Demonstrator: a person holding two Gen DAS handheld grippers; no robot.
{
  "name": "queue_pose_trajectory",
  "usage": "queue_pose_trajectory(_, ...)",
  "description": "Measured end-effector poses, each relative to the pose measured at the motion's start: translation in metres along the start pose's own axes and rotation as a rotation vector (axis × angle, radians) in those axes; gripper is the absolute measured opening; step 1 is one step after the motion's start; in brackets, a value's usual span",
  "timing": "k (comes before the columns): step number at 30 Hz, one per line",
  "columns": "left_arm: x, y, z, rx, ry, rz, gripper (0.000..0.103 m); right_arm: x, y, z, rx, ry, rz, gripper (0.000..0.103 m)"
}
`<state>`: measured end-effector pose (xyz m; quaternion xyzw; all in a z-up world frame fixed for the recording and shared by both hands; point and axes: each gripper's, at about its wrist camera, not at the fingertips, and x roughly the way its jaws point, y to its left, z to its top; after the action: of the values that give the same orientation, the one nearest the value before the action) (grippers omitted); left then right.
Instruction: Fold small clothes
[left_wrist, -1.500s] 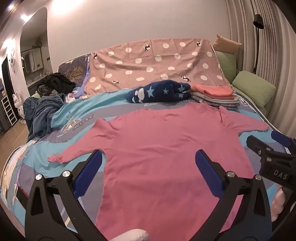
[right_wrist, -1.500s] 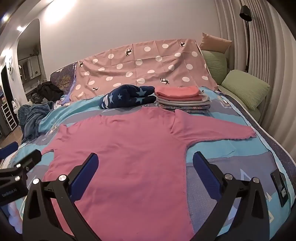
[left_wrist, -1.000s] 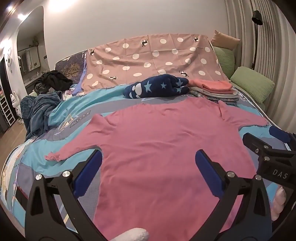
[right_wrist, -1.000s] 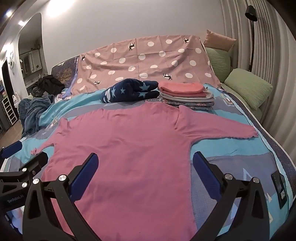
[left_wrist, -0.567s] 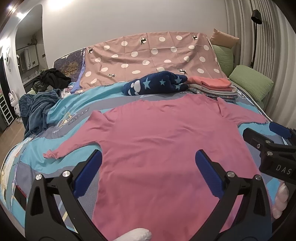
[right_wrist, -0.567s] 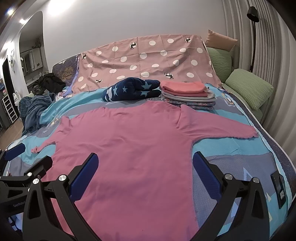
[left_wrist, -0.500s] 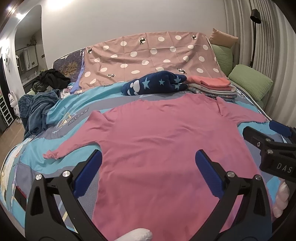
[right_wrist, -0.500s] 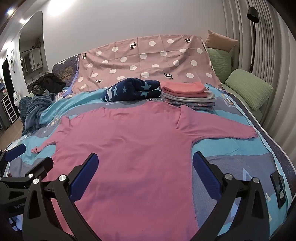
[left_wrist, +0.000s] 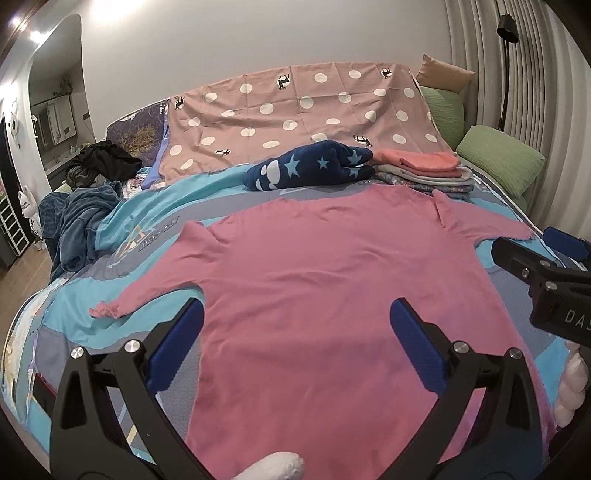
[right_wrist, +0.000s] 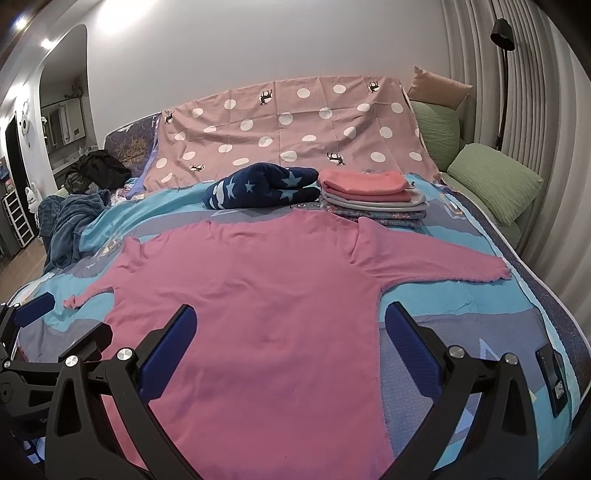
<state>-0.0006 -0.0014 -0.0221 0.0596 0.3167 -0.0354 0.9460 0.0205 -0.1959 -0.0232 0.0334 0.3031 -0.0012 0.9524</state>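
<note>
A pink shirt (left_wrist: 332, 280) lies spread flat on the bed (right_wrist: 461, 325), sleeves out, while the left tool (left_wrist: 295, 332) and right tool (right_wrist: 288, 332) hover wide open, holding nothing.

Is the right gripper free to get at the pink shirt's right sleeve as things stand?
Probably yes. The right gripper is open and empty, and the right sleeve of the pink shirt lies flat on the bedspread with nothing on it; the folded stack sits farther back.
</note>
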Motion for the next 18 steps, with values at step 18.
queue_pose_trajectory(18, 0.0058, 0.0021, -0.0059, 0.010, 0.022, -0.019, 0.101, -0.0025, -0.0011, -0.0021, 0.001, 0.004, -0.012, 0.102)
